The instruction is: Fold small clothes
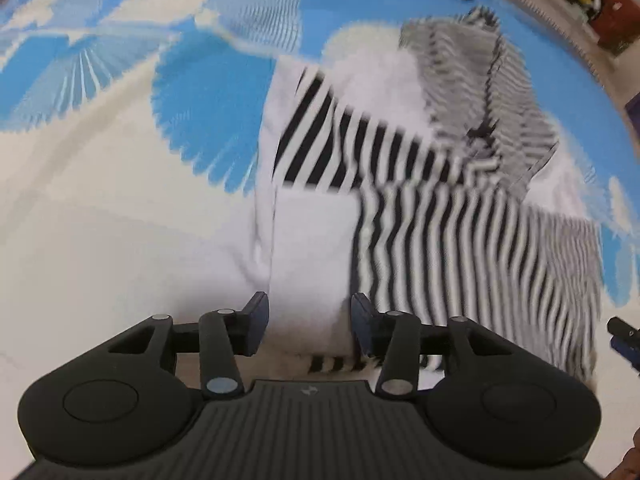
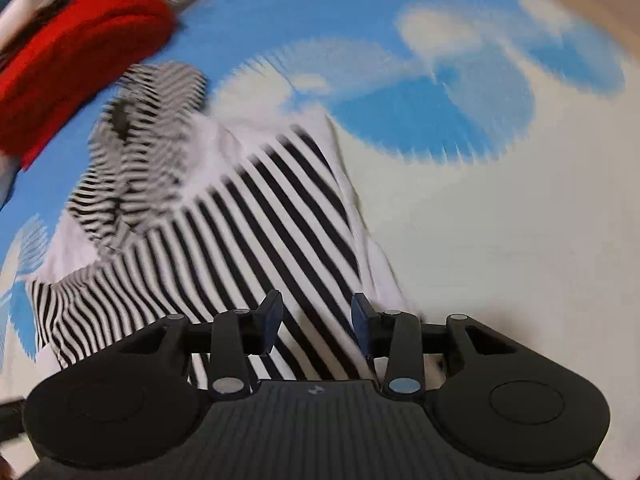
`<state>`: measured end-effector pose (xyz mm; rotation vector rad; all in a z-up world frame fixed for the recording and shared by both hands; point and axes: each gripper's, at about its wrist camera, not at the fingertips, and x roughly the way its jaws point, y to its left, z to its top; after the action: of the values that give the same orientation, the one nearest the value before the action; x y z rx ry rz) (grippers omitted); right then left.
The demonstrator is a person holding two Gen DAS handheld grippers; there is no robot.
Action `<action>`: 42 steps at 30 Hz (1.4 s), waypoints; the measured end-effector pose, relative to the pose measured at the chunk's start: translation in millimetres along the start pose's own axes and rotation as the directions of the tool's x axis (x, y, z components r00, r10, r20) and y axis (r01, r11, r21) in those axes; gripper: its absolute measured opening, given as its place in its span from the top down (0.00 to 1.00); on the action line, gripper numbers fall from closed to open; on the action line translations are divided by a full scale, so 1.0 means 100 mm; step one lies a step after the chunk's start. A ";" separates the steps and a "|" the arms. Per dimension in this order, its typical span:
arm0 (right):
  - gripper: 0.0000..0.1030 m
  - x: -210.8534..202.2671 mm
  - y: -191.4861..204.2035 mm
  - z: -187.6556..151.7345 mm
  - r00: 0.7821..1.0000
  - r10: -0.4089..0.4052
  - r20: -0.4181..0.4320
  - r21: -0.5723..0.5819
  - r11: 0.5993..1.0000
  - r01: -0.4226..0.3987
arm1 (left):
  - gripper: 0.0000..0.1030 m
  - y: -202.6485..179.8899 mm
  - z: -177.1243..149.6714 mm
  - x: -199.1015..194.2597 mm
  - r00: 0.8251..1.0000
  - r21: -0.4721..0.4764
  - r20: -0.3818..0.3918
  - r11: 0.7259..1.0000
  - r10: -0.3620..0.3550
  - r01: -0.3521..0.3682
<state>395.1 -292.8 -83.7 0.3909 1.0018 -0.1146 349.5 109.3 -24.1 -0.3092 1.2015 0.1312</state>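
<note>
Here the blue-and-cream mat carries the striped garment, spread partly folded for the next fold. Left gripper and right gripper hover over its near edge, fingers wide, holding nothing.

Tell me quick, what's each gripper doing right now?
Left gripper: open, holding nothing, over the striped shirt.
Right gripper: open, holding nothing.

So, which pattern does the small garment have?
Black and white stripes with plain white parts; garment shows best in right wrist view.
</note>
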 end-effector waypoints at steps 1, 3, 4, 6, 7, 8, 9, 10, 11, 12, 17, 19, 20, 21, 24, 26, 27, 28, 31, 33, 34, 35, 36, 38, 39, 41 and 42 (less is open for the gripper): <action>0.61 -0.09 0.05 0.02 0.999 0.001 0.042 -0.045 0.999 0.001 | 0.49 -0.01 0.01 -0.06 1.000 0.003 0.024 1.000 0.003 -0.003; 0.60 -0.27 0.20 0.04 0.992 0.000 0.125 -0.158 0.987 0.019 | 0.44 -0.06 0.02 -0.17 0.997 0.011 0.083 1.000 0.002 -0.003; 0.60 -0.29 0.25 0.06 0.989 0.007 0.147 -0.190 0.981 0.021 | 0.41 -0.09 0.03 -0.22 0.994 0.016 0.108 1.000 0.004 -0.006; 0.54 -0.40 0.33 0.07 0.983 0.042 0.180 -0.233 0.972 0.001 | 0.36 -0.16 0.04 -0.33 0.986 0.029 0.168 1.000 0.004 -0.009; 0.51 -0.45 0.35 0.07 0.980 0.068 0.186 -0.247 0.969 -0.021 | 0.32 -0.19 0.05 -0.37 0.981 0.036 0.193 0.999 0.000 -0.007; 0.50 -0.49 0.37 0.08 0.978 0.087 0.191 -0.257 0.966 -0.035 | 0.29 -0.22 0.05 -0.42 0.975 0.043 0.221 0.999 -0.001 -0.009; 0.50 -0.53 0.39 0.07 0.975 0.095 0.200 -0.267 0.963 -0.039 | 0.28 -0.25 0.06 -0.44 0.969 0.049 0.247 0.999 0.000 -0.012; 0.50 -0.56 0.42 0.07 0.972 0.092 0.215 -0.275 0.961 -0.030 | 0.26 -0.28 0.06 -0.48 0.961 0.058 0.277 0.998 0.001 -0.017; 0.50 -0.59 0.43 0.07 0.969 0.087 0.230 -0.288 0.958 -0.017 | 0.26 -0.32 0.06 -0.53 0.953 0.067 0.304 0.997 0.005 -0.027; 0.50 -0.61 0.44 0.06 0.967 0.078 0.241 -0.299 0.954 -0.002 | 0.25 -0.36 0.06 -0.57 0.943 0.074 0.333 0.996 0.013 -0.039; 0.50 -0.63 0.43 0.09 0.967 0.058 0.249 -0.299 0.954 0.019 | 0.25 -0.48 0.09 -0.70 0.910 0.079 0.414 0.995 0.027 -0.066; 0.50 -0.63 0.41 0.11 0.970 0.051 0.236 -0.292 0.956 0.021 | 0.25 -0.51 0.10 -0.71 0.896 0.075 0.442 0.994 0.038 -0.079; 0.50 -0.62 0.39 0.12 0.973 0.053 0.225 -0.284 0.959 0.013 | 0.25 -0.53 0.10 -0.71 0.890 0.080 0.455 0.993 0.040 -0.085; 0.50 -0.63 0.38 0.12 0.975 0.052 0.218 -0.276 0.961 0.010 | 0.25 -0.55 0.10 -0.72 0.885 0.091 0.464 0.992 0.034 -0.086; 0.50 -0.62 0.35 0.14 0.978 0.022 0.209 -0.274 0.961 0.038 | 0.26 -0.61 0.10 -0.73 0.876 0.118 0.482 0.989 0.024 -0.092; 0.50 -0.61 0.33 0.14 0.979 0.006 0.202 -0.278 0.959 0.052 | 0.26 -0.66 0.08 -0.73 0.868 0.140 0.497 0.985 0.021 -0.104; 0.49 -0.61 0.31 0.15 0.981 0.002 0.194 -0.277 0.959 0.052 | 0.26 -0.67 0.07 -0.73 0.865 0.145 0.502 0.983 0.024 -0.112; 0.49 -0.60 0.29 0.15 0.983 0.000 0.186 -0.273 0.961 0.052 | 0.26 -0.69 0.07 -0.73 0.862 0.147 0.507 0.982 0.029 -0.120; 0.50 -0.61 0.25 0.15 0.983 -0.012 0.182 -0.275 0.960 0.063 | 0.27 -0.70 0.06 -0.71 0.859 0.156 0.511 0.981 0.018 -0.113; 0.50 -0.62 0.24 0.16 0.983 -0.012 0.182 -0.278 0.958 0.063 | 0.29 -0.71 0.07 -0.73 0.856 0.159 0.517 0.981 0.014 -0.112; 0.50 -0.64 0.23 0.16 0.983 -0.007 0.183 -0.278 0.959 0.058 | 0.31 -0.70 0.07 -0.76 0.850 0.165 0.526 0.979 0.014 -0.118; 0.50 -0.65 0.21 0.17 0.983 -0.004 0.184 -0.274 0.960 0.056 | 0.34 -0.69 0.08 -0.78 0.846 0.167 0.533 0.978 0.017 -0.125; 0.50 -0.66 0.20 0.18 0.983 -0.002 0.185 -0.268 0.962 0.053 | 0.35 -0.66 0.09 -0.82 0.844 0.161 0.536 0.979 0.019 -0.124; 0.49 -0.69 0.16 0.22 0.981 0.002 0.192 -0.254 0.966 0.048 | 0.48 -0.57 0.18 -0.85 0.860 0.115 0.510 0.991 0.001 -0.069; 0.49 -0.71 0.14 0.25 0.980 0.002 0.200 -0.241 0.969 0.047 | 0.53 -0.52 0.25 -0.84 0.875 0.076 0.484 0.997 -0.010 -0.030; 0.49 -0.75 0.10 0.30 0.974 -0.008 0.228 -0.211 0.976 0.057 | 0.72 -0.54 0.47 -0.79 0.894 0.054 0.449 0.999 -0.017 -0.008; 0.50 -0.77 0.08 0.31 0.970 -0.018 0.242 -0.204 0.977 0.069 | 0.74 -0.57 0.58 -0.77 0.892 0.057 0.453 0.998 -0.012 -0.016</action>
<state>380.9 -303.3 -2.3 0.1553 0.7749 -0.0915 389.2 77.2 75.8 -0.2087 0.7382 0.1593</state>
